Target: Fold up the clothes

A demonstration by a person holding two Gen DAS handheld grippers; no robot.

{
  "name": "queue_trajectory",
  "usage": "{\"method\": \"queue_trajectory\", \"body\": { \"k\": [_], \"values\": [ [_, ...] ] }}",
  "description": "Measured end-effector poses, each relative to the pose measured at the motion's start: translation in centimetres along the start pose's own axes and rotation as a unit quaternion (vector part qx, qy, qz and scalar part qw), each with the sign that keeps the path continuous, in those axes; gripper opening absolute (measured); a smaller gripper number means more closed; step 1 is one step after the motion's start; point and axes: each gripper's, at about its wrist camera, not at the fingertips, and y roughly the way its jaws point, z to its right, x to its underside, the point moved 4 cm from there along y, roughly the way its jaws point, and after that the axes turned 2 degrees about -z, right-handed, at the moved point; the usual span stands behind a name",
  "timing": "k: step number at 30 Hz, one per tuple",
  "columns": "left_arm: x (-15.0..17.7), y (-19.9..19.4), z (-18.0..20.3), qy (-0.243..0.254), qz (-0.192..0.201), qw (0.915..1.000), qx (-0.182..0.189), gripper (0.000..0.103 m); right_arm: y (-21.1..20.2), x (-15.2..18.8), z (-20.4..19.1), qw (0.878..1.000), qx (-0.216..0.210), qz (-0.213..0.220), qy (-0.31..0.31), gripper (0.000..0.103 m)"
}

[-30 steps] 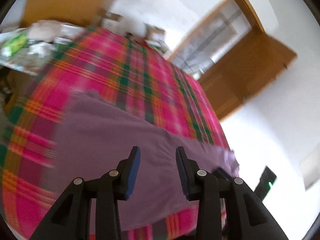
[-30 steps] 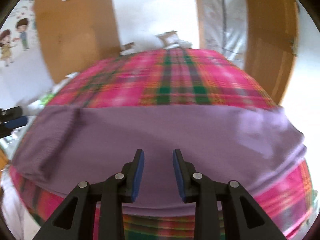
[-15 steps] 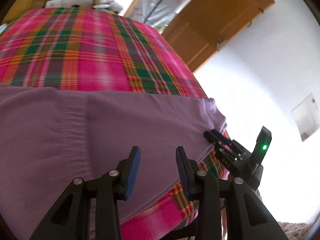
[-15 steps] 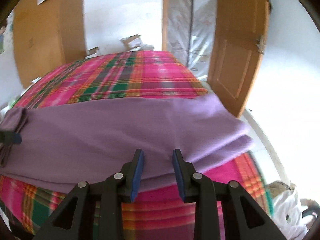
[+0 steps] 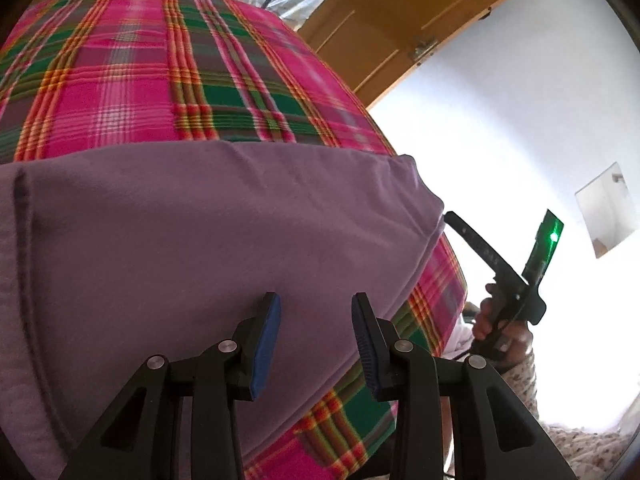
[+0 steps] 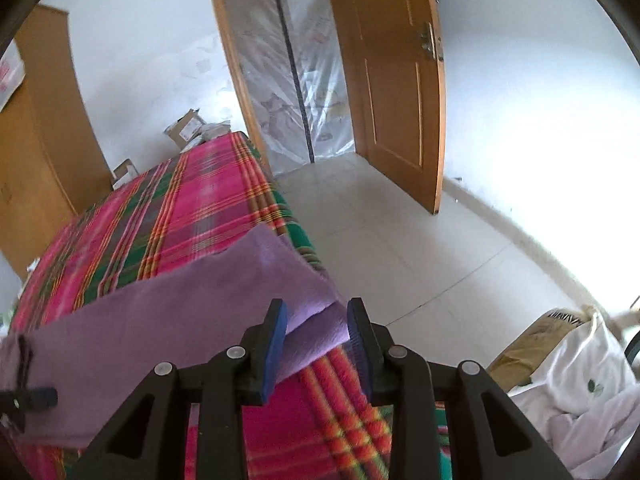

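My left gripper (image 5: pixel 316 308) is hanging released over purple cloth (image 5: pixel 200 240), centre frame; right gripper (image 6: pixel 316 316) just opening, jaws w/ cloth corner between, not pinching.

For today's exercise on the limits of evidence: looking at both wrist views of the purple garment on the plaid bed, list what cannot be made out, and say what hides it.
- Purple garment, left wrist view: its type is unclear; the left edge is cut by the lens rim.
- Right gripper, right wrist view: the garment's folded corner lies between the fingers; contact is unclear.
- Left gripper: open; what lies below is hidden by its body.
- White bundle: cut off, unidentifiable.
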Motion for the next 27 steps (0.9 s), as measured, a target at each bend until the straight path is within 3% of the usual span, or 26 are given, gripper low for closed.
{"method": "queue_trajectory", "body": {
  "k": [9,11,18,24,27],
  "values": [
    [-0.6,0.7,0.3,-0.007,0.000,0.9999,0.011,0.039,1.6,-0.8,-0.3,0.999,-0.035,-0.010,0.009,0.029],
    [-0.8,0.7,0.3,-0.007,0.001,0.9999,0.012,0.039,1.5,-0.9,-0.3,0.999,-0.037,-0.007,0.010,0.005],
    [-1.1,0.9,0.8,-0.007,-0.004,0.9999,0.011,0.040,-0.6,-2.1,0.9,0.998,-0.052,0.013,0.029,0.005],
    [-0.9,1.5,1.5,0.001,-0.019,0.9997,0.017,0.040,1.8,-1.2,1.5,0.998,-0.028,-0.032,0.039,0.005],
    [-0.7,1.6,1.7,0.004,-0.023,0.9995,0.019,0.040,2.2,-1.0,1.8,0.998,-0.017,-0.034,0.045,0.009]
  ]
}}
